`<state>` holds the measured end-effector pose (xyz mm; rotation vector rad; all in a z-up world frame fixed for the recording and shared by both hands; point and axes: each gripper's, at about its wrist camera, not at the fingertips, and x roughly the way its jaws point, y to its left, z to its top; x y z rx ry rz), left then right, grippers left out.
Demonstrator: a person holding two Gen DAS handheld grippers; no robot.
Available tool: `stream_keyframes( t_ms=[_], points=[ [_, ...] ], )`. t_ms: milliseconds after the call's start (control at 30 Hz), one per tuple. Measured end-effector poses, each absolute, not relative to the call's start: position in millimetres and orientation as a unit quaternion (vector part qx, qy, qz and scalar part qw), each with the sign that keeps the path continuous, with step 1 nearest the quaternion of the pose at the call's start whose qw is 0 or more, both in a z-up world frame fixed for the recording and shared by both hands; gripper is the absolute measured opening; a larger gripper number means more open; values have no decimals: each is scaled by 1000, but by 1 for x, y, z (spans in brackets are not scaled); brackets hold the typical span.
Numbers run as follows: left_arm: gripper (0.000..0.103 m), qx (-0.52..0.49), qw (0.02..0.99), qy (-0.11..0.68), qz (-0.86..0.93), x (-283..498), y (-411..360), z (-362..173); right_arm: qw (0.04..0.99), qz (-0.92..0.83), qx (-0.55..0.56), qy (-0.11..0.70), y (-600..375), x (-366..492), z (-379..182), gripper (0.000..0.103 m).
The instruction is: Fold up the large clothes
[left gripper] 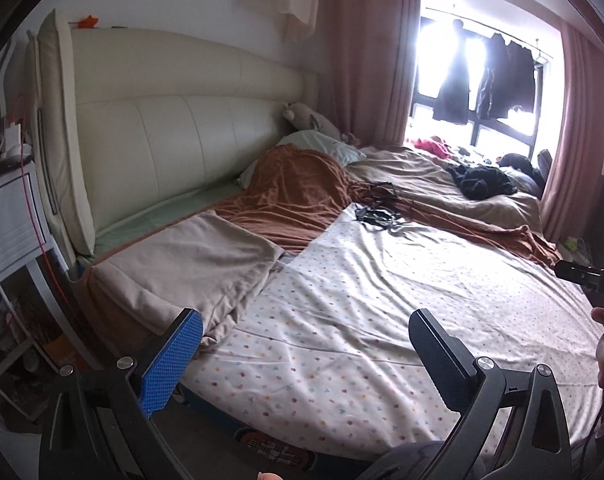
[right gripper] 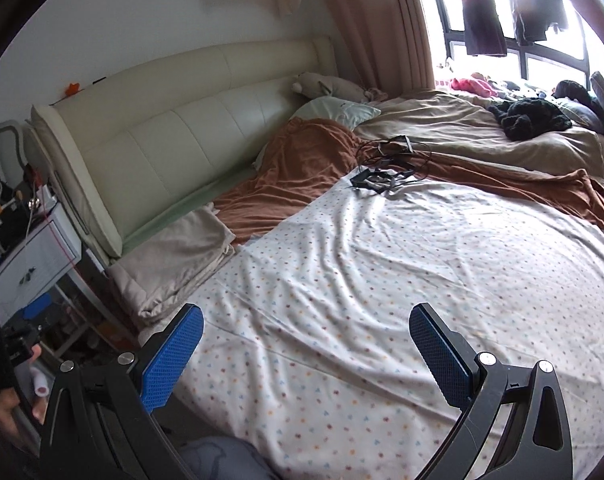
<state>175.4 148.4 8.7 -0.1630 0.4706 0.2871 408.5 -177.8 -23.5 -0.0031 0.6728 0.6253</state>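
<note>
Dotted white sheet [right gripper: 382, 280] lay spread flat, wrinkled, across the bed's near half. Left gripper [left gripper: 302, 356] & right gripper [right gripper: 304, 354] both hovered above its near edge, fingers spread, holding nothing. Fits either pre-fold or re-spread; any fold needs corners pinched.

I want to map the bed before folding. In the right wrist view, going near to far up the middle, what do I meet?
Spotted white sheet → black cables → brown blanket → pale pillow → stuffed toy.
</note>
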Motion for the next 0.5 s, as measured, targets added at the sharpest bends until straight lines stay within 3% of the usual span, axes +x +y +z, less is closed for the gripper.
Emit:
stream_keyframes(
  t_ms=[500],
  points=[
    [103,-46,974,201,95,113,77,3,931,237,-37,274,-248,306,-39,103]
  ],
)
